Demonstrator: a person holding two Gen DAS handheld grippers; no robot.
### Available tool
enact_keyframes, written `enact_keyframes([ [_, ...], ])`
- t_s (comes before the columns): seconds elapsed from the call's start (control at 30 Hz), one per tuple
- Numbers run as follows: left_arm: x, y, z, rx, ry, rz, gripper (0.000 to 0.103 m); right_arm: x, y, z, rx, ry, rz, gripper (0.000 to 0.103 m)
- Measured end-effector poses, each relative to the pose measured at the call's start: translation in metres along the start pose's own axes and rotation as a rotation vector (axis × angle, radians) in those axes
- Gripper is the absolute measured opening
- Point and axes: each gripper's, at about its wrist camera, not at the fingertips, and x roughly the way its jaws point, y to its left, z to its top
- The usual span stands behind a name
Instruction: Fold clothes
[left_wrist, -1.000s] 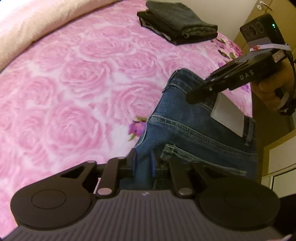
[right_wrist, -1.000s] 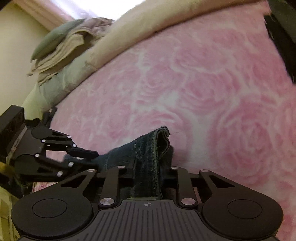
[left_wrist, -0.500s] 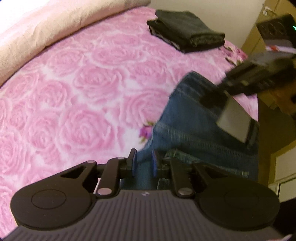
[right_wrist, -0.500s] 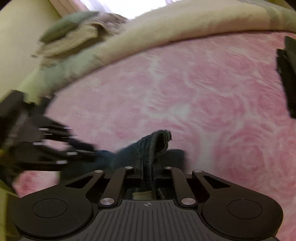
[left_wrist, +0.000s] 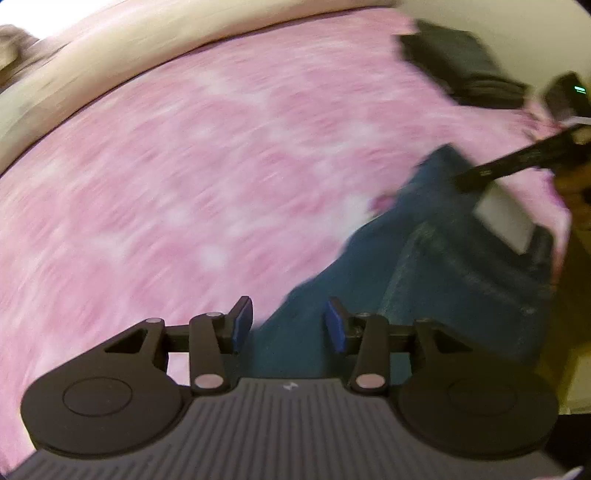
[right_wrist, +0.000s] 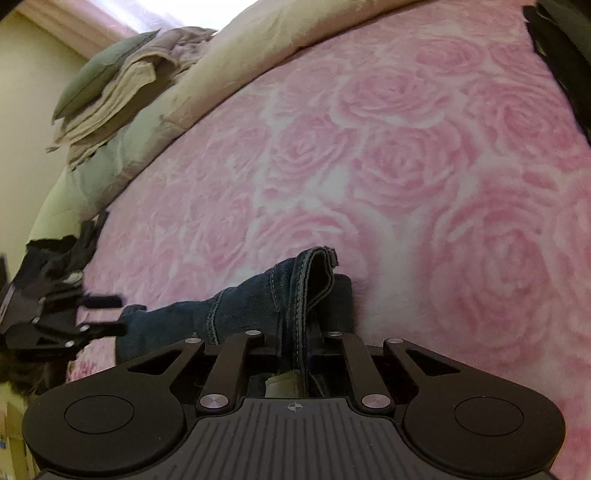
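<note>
Blue jeans (left_wrist: 461, 277) lie bunched near the bed's edge on a pink rose bedspread (left_wrist: 184, 184). My left gripper (left_wrist: 289, 325) hovers over the near end of the denim with its jaws opening; the blue pads stand apart and press on nothing. My right gripper (right_wrist: 295, 350) is shut on the jeans' (right_wrist: 258, 306) stitched waistband, which folds up between its fingers. In the left wrist view the right gripper (left_wrist: 465, 179) comes in from the right onto the far end of the jeans. The left gripper (right_wrist: 110, 314) shows blurred at the left of the right wrist view.
A stack of folded dark clothes (left_wrist: 461, 70) sits at the far corner of the bed. A beige blanket (right_wrist: 295, 44) runs along the back, with a heap of cushions and cloth (right_wrist: 122, 85) at its left end. Pale furniture (left_wrist: 576, 295) stands beyond the bed's right edge.
My left gripper has let go of the jeans' edge, its jaws have parted and it has swung across fast. The right gripper has closed tighter on the waistband.
</note>
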Motion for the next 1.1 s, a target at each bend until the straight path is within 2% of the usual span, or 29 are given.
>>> enact_keyframes([
  [0.1, 0.0, 0.023, -0.02, -0.164, 0.03, 0.048, 0.043, 0.007, 0.0, -0.003, -0.007, -0.001, -0.021, 0.008],
  [0.23, 0.015, 0.058, -0.036, -0.49, -0.003, -0.072, 0.046, 0.005, -0.005, 0.001, 0.018, 0.011, -0.006, 0.008],
  [0.27, 0.02, 0.064, -0.037, -0.533, -0.008, -0.084, 0.046, 0.003, -0.003, 0.001, 0.01, 0.014, -0.012, 0.008],
  [0.33, 0.036, 0.069, -0.035, -0.526, 0.024, -0.06, 0.052, -0.002, 0.004, -0.001, -0.023, 0.017, -0.047, 0.008],
  [0.4, 0.05, 0.067, -0.035, -0.468, 0.054, -0.035, 0.053, -0.006, 0.011, -0.005, -0.036, 0.005, -0.083, 0.011],
  [0.43, 0.053, 0.066, -0.034, -0.445, 0.046, -0.034, 0.053, -0.008, 0.015, -0.007, -0.036, -0.003, -0.111, 0.02],
  [0.47, 0.055, 0.066, -0.033, -0.426, 0.04, -0.034, 0.053, -0.01, 0.019, -0.009, -0.036, -0.012, -0.148, 0.045],
  [0.5, 0.054, 0.067, -0.033, -0.422, 0.039, -0.038, 0.053, -0.014, 0.022, -0.012, -0.034, -0.024, -0.182, 0.054],
  [0.53, 0.052, 0.068, -0.034, -0.43, 0.037, -0.045, 0.052, -0.018, 0.025, -0.015, -0.032, -0.04, -0.208, 0.058],
  [0.67, 0.033, 0.075, -0.044, -0.462, 0.023, -0.032, 0.044, -0.047, 0.048, -0.03, -0.047, -0.135, -0.238, 0.057],
  [0.73, 0.018, 0.076, -0.051, -0.463, 0.003, -0.015, 0.038, -0.056, 0.062, -0.042, -0.045, -0.158, -0.201, 0.057],
  [0.83, 0.006, 0.078, -0.065, -0.47, -0.019, -0.047, 0.037, -0.046, 0.074, -0.062, -0.039, -0.124, -0.102, 0.057],
  [0.87, 0.009, 0.077, -0.068, -0.452, -0.008, -0.046, 0.037, -0.038, 0.074, -0.068, -0.04, -0.104, -0.095, 0.057],
  [0.93, 0.014, 0.075, -0.072, -0.416, 0.012, -0.044, 0.037, -0.026, 0.065, -0.076, -0.025, -0.088, -0.133, 0.056],
  [1.0, 0.016, 0.071, -0.073, -0.381, 0.017, -0.038, 0.037, -0.023, 0.057, -0.077, 0.006, -0.089, -0.13, 0.056],
  [1.1, -0.001, 0.06, -0.071, -0.285, -0.019, -0.004, 0.037, -0.036, 0.076, -0.077, -0.051, -0.095, -0.188, 0.056],
])
